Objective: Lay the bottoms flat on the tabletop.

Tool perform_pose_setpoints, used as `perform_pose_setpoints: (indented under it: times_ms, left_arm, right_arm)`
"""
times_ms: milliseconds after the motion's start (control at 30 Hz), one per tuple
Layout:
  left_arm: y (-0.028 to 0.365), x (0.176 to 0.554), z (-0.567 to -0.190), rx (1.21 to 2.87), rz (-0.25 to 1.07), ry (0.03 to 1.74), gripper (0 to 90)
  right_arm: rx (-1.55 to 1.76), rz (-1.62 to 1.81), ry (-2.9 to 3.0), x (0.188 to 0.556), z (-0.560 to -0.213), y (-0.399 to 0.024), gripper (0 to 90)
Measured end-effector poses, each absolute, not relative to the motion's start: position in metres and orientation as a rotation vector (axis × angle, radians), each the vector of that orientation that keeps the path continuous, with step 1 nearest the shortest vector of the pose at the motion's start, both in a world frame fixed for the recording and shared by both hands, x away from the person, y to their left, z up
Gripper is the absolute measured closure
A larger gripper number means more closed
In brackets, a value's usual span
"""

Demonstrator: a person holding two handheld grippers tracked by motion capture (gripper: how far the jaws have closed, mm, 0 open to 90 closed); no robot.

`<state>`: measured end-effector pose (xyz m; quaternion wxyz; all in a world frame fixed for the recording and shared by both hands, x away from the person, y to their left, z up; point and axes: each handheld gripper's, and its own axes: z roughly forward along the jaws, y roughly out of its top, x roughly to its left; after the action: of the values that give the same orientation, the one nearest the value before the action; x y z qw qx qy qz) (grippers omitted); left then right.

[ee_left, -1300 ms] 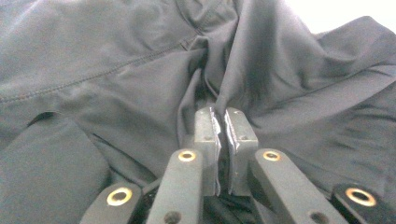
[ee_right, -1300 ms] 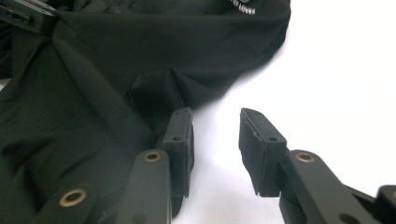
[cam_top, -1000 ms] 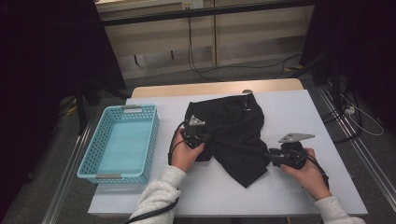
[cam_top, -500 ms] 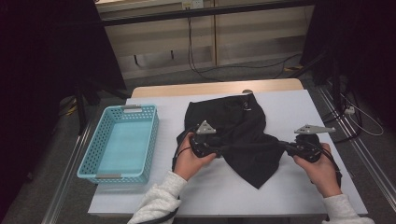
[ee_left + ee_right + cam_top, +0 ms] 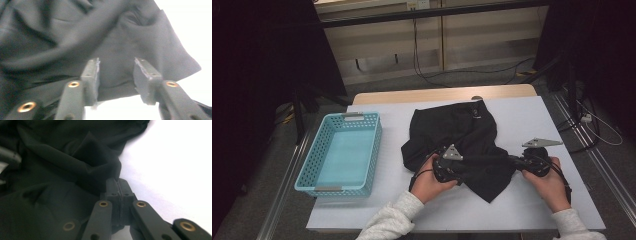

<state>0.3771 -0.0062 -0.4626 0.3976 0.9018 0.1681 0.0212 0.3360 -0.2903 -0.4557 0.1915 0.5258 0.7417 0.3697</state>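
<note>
A black garment (image 5: 457, 132) lies crumpled in the middle of the white table (image 5: 532, 115). My left gripper (image 5: 471, 172) rests on the garment's near part and points right. In the left gripper view its jaws (image 5: 116, 72) stand apart over the cloth (image 5: 75, 37); they have just been closing, with the cloth's edge in the gap but not pinched. My right gripper (image 5: 513, 161) is at the garment's right edge, pointing left. In the right gripper view it (image 5: 117, 187) is shut on a raised fold of the black cloth (image 5: 97, 157).
A light blue plastic basket (image 5: 329, 189) stands empty on the table's left side. Bare white tabletop lies right of the garment and along the near edge. Cables trail on the floor beyond the table.
My left gripper has slid rightwards and nearer to the person across the garment, closer to the right gripper. The right gripper has stayed about where it was.
</note>
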Motion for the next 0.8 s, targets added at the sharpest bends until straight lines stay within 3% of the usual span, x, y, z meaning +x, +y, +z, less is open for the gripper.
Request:
perform_pose_setpoints:
  times_ms: [300, 433, 800]
  left_arm:
    - [-0.012, 0.374, -0.461, 2.324, 0.014, 0.402, 88.8]
    - [-0.011, 0.376, -0.456, 2.332, -0.010, 0.423, 90.0]
    - [0.029, 0.401, -0.431, 2.165, -0.027, 0.577, 90.0]
  right_arm:
    - [1.494, 1.040, 2.049, 0.331, -0.458, -0.293, 87.9]
    - [1.488, 1.037, 2.051, 0.330, -0.457, -0.294, 87.0]
    - [1.458, 1.117, 2.071, 0.338, -0.444, -0.287, 89.7]
